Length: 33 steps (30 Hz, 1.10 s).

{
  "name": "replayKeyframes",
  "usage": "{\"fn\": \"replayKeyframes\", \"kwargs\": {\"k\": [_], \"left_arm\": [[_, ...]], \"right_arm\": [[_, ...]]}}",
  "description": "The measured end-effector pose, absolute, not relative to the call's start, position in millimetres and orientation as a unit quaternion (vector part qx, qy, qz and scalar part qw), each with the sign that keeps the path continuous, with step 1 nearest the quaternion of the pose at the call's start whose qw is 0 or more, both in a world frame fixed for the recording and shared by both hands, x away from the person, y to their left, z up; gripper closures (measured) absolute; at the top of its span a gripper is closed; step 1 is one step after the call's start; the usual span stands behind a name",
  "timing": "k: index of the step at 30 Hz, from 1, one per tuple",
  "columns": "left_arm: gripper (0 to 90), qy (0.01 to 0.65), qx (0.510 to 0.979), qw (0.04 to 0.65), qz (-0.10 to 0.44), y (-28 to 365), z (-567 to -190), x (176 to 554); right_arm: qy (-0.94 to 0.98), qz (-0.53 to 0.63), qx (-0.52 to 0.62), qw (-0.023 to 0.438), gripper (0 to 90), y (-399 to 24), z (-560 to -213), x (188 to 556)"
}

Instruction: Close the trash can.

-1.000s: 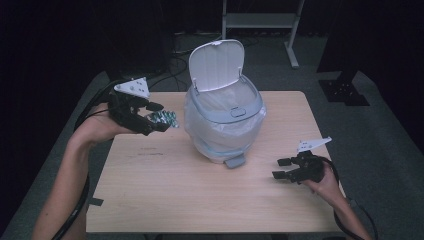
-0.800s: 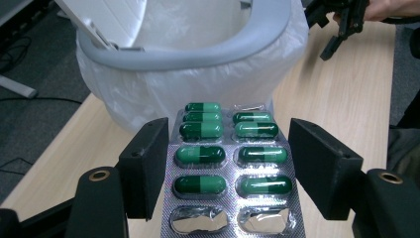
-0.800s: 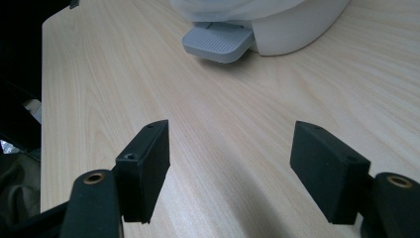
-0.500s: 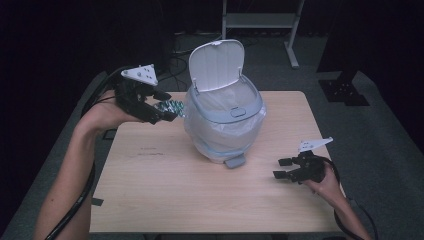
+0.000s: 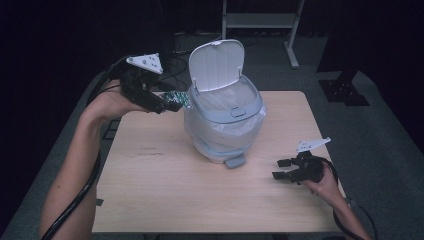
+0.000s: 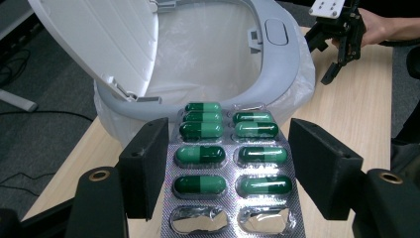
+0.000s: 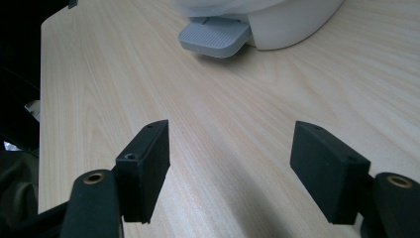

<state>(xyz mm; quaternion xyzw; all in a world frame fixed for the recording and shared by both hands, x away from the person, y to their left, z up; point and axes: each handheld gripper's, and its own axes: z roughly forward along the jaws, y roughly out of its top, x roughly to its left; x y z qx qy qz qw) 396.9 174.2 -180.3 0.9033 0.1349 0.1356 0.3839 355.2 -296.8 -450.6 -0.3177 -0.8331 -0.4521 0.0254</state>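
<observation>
A silver blister pack point(image 6: 230, 168) of green capsules, with two emptied pockets at its near end, sits between the jaws of my left gripper point(image 6: 229, 148), which is shut on its two long edges. In the high view this gripper point(image 5: 172, 105) hangs in the air just left of the white pedal bin point(image 5: 225, 120), and the pack point(image 5: 178, 99) reaches toward the rim. The bin's lid point(image 5: 216, 65) stands up, and a clear liner point(image 6: 208, 44) shows inside. My right gripper point(image 5: 281, 169) rests open low over the table at the right, with nothing between its jaws point(image 7: 230, 163).
The bin's grey foot pedal point(image 7: 214, 35) sticks out toward the right gripper. The wooden table point(image 5: 165, 190) is bare in front of the bin. A metal rack point(image 5: 260, 20) stands behind the table on the dark floor.
My left gripper has risen and moved right with the blister pack, from beside the bin to its rim. The right gripper has stayed where it was.
</observation>
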Motion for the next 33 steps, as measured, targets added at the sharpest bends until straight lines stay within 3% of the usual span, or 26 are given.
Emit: {"fn": "replayKeyframes", "kwargs": {"k": [33], "left_arm": [[33.4,0.116,0.906,0.388,0.122,128,-171,430]], "right_arm": [[-0.829,-0.458,-0.32,0.02,30.5,-302,-448,351]]}}
